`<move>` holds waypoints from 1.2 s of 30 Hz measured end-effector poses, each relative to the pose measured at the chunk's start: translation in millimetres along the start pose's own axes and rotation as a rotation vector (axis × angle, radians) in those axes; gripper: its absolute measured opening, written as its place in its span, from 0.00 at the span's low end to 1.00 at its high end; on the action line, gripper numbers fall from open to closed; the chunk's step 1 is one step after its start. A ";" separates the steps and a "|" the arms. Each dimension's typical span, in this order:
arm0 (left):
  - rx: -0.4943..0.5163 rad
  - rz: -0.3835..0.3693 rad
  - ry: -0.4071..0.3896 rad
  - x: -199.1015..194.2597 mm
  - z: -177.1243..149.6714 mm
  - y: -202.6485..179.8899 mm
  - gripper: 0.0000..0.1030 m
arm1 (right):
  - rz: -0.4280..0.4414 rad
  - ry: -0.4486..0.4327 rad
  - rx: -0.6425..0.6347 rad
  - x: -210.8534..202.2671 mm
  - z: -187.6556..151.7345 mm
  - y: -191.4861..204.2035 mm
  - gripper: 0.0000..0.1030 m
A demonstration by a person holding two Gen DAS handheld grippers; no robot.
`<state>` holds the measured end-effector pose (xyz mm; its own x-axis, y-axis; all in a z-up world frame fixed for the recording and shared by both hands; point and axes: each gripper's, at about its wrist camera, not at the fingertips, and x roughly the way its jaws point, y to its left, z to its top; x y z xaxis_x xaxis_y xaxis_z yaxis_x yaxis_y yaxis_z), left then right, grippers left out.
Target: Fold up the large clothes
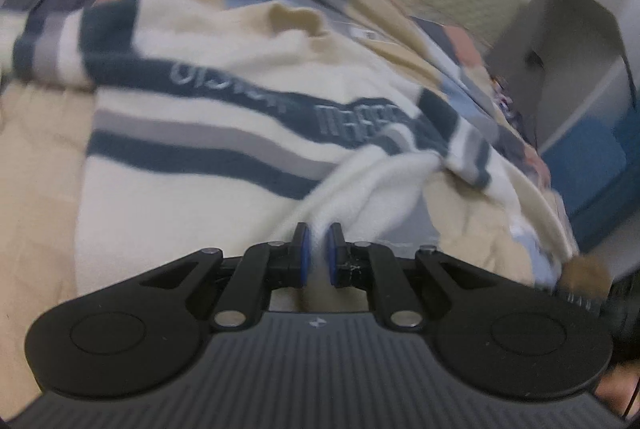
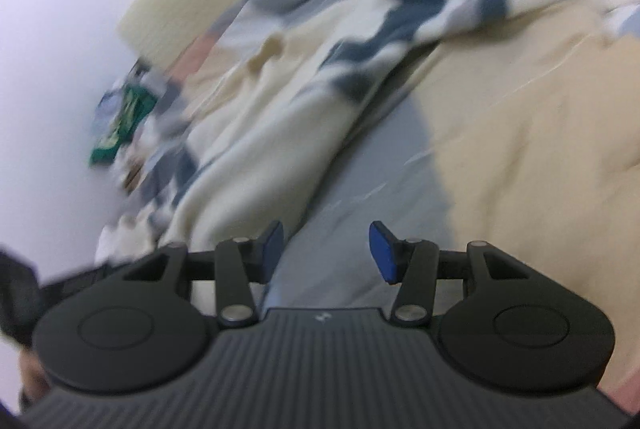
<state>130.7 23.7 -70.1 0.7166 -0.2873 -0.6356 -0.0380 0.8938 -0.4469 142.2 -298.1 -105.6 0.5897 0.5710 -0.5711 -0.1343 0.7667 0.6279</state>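
Beige bedspread (image 1: 36, 157) under everything, and we've got the striped cream sweater (image 1: 224, 133) lying across it. Our left claw (image 1: 316, 253) is pinching its hem bunch at 6 o'clock, probably to drag a fold over. Right claw (image 2: 326, 249) hangs spread, empty, sweater at 11 o'clock.
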 end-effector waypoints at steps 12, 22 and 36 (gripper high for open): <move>-0.296 -0.005 0.055 23.7 9.6 55.9 0.12 | 0.372 0.164 0.301 71.7 -32.2 15.0 0.49; -0.372 0.019 0.009 5.7 16.5 73.7 0.14 | 0.388 0.150 0.277 70.6 -31.9 24.2 0.49; -0.408 0.059 0.011 3.3 10.6 79.9 0.14 | 0.321 0.038 0.243 44.8 -22.9 21.8 0.49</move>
<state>137.4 97.8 -101.2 0.6973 -0.2452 -0.6736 -0.3538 0.6995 -0.6209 147.5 -249.1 -129.6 0.5179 0.7841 -0.3420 -0.1116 0.4583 0.8818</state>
